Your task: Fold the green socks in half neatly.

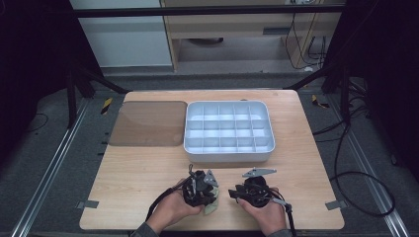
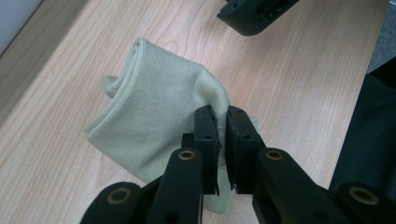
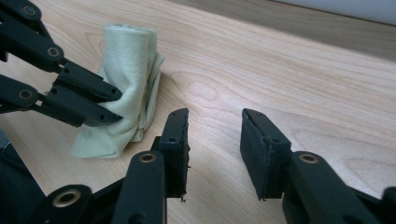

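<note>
Left gripper view: left hand-held gripper (image 2: 219,133) pinches the folded cloth (image 2: 154,121) tight; beside the cloth, right hand-held gripper (image 3: 215,140) stands half-open, empty. Hold firmly, regrasp the free edge squarely.

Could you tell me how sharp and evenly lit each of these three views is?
High view: soft and low in detail, dark at both sides, with the table evenly lit. Left gripper view: the cloth weave is crisp, while the left tongs nearest the lens blur slightly. Right gripper view: wood grain is sharp, lighting is flat, and the right tongs cast faint shadows.
</note>
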Available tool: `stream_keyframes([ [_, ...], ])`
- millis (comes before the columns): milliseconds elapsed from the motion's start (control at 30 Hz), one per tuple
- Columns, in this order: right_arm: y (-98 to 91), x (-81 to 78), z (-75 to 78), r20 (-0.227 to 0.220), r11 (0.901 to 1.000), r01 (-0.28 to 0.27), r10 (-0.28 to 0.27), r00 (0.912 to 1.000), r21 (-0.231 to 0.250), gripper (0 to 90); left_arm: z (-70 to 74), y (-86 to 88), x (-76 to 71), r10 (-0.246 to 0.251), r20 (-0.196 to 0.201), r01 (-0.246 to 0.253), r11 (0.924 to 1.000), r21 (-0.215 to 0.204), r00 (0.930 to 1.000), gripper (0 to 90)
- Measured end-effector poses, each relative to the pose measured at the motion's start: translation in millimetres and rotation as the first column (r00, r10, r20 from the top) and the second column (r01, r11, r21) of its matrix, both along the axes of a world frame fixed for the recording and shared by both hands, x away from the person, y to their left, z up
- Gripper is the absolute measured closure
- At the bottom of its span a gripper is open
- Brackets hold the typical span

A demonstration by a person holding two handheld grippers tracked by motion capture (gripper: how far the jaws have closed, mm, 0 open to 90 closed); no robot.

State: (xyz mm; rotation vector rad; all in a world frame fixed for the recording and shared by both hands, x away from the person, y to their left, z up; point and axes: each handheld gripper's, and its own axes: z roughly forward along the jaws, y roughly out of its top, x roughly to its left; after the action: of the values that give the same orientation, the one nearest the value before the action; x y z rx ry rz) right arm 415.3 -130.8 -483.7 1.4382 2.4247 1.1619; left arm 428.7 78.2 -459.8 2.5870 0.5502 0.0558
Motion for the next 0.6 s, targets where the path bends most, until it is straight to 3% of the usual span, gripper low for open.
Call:
stream_keyframes([
  [267,-0.3,3.2,6.9,0.006,0.9999,0.006,-0.005,1.0,-0.011,57.3,4.1,2.4,-2.6,0.014,0.015,-0.014,0.9999,-0.001,0.9998,81.2],
  [600,4.4,3.8,8.3,0.008,0.9998,0.006,-0.006,0.9999,-0.021,50.6,15.2,9.2,-8.8,0.057,0.064,-0.054,0.9974,-0.048,0.9963,68.6],
])
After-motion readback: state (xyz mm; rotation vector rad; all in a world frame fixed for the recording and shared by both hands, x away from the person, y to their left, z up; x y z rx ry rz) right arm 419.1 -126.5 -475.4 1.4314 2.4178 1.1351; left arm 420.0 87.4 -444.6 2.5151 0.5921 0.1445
